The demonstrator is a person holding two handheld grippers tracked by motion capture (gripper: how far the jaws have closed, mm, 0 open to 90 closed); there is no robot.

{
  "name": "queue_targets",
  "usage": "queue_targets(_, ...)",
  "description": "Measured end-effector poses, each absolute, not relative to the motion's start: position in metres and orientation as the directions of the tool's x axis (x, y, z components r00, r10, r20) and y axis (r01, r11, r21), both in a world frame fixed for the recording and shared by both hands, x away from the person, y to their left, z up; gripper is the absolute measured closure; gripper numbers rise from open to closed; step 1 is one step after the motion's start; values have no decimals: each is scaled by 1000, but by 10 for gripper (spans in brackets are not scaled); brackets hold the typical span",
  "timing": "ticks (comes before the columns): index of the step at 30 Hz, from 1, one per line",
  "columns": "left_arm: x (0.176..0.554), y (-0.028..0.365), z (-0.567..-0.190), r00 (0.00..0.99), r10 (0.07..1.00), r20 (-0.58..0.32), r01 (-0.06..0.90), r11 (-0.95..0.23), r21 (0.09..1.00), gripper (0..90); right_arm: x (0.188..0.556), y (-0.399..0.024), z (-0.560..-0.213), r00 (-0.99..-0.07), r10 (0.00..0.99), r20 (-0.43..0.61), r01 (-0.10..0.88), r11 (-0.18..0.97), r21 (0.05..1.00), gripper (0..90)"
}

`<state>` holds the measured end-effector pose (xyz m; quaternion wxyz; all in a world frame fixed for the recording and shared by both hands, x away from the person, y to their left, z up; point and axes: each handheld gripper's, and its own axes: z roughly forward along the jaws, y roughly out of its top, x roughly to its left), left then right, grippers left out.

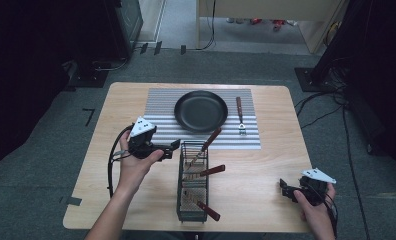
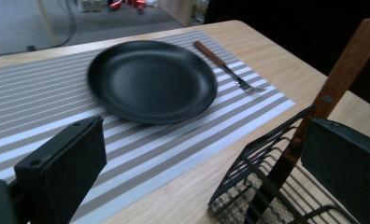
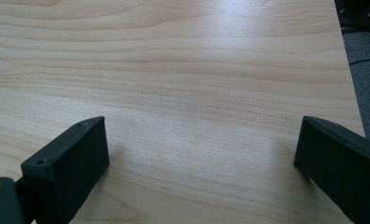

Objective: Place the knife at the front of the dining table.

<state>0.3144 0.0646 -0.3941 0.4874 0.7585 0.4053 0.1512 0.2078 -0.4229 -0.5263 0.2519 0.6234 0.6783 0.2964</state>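
Your left gripper [image 1: 174,146] holds its jaws wide and empty, the wooden handle [image 2: 346,77] just ahead of the right jaw, ready to lift from the basket [image 1: 192,184]. Your right gripper [image 1: 286,190] rests wide open, empty, over bare tabletop [image 3: 197,70].

The table [image 1: 266,190] is pale wood, smooth with a soft sheen. On it, the striped mat [image 2: 43,93] looks woven and matt. The plate [image 2: 150,79] on the mat is matt black. Beside the mat, the wire basket [image 1: 192,190] is black metal, holding wooden handles [image 1: 212,170].
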Motion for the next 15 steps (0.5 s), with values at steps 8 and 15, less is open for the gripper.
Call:
queue_targets(8,327,38,-388,684,711,-163,453,-238,859,51,208,-423,-526,-96,995,28,697,47,716,25)
queue_targets(15,328,12,-380,796,597,-99,357,-332,873,176,208,-423,-526,-95,995,30,696,45,716,25)
